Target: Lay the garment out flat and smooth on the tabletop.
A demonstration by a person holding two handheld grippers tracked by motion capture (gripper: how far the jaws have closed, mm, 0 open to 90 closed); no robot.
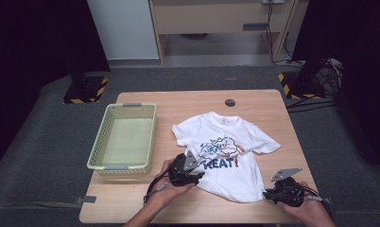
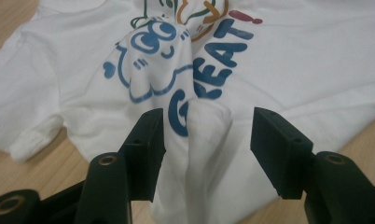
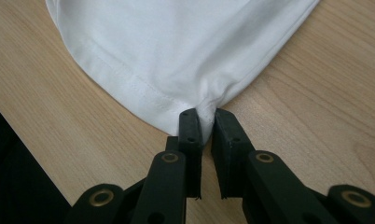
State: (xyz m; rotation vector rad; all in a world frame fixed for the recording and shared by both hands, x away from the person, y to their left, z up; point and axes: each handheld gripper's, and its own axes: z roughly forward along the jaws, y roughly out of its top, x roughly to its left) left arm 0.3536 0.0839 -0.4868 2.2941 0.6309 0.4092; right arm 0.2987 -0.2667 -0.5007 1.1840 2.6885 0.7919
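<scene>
A white T-shirt (image 1: 226,137) with a cartoon print and the word "GREAT!" lies face up on the wooden table (image 1: 178,101), collar toward the far edge. My left gripper (image 1: 197,176) is at the shirt's lower left hem. In the left gripper view its jaws (image 2: 206,135) stand open, with a raised fold of the T-shirt (image 2: 293,56) between them; the pads do not press on it. My right gripper (image 1: 268,194) is at the lower right corner of the hem. The right gripper view shows it (image 3: 206,121) shut on a pinch of the T-shirt (image 3: 176,42) at that corner.
A pale green plastic basket (image 1: 124,165) stands on the table's left side, with nothing in it. A round cable hole (image 1: 230,102) sits near the far edge. Bare wood lies along the near edge between the two hands.
</scene>
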